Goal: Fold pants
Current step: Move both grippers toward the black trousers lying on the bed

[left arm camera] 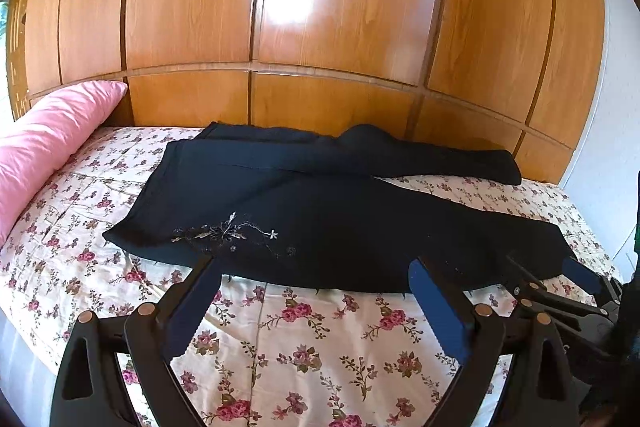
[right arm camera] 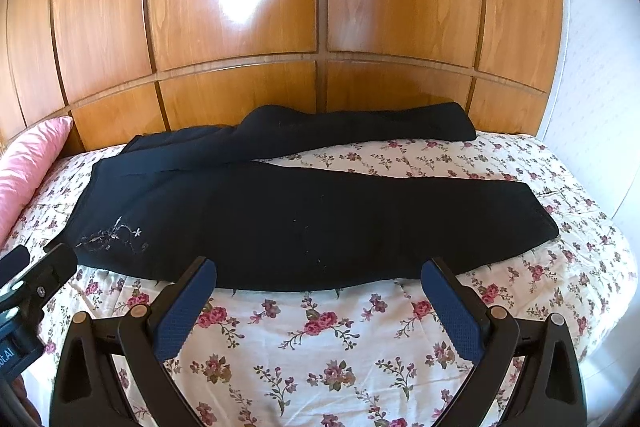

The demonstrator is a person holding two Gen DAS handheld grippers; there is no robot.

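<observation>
Left hand-held gripper (left arm camera: 316,311), right hand-held gripper (right arm camera: 320,307) hovering lower frame, jaws apart, empty; black embroidered fabric pants (right arm camera: 280,219) lying spread mid-frame on floral-sheeted bed (right arm camera: 320,347), no fold showing yet.

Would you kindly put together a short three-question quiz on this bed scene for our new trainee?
1. True or false: the left gripper has already clamped the pants.
2. Which end of the pants carries the pale flower stitching: A) the end toward the pink pillow, B) the end toward the white wall, C) both ends?
3. Fill in: the two legs are spread apart, and the farther one lies along the wooden ____.

Key: 1 false, both it and the right gripper hang open over the floral sheet; 2 A; 3 headboard.
</observation>
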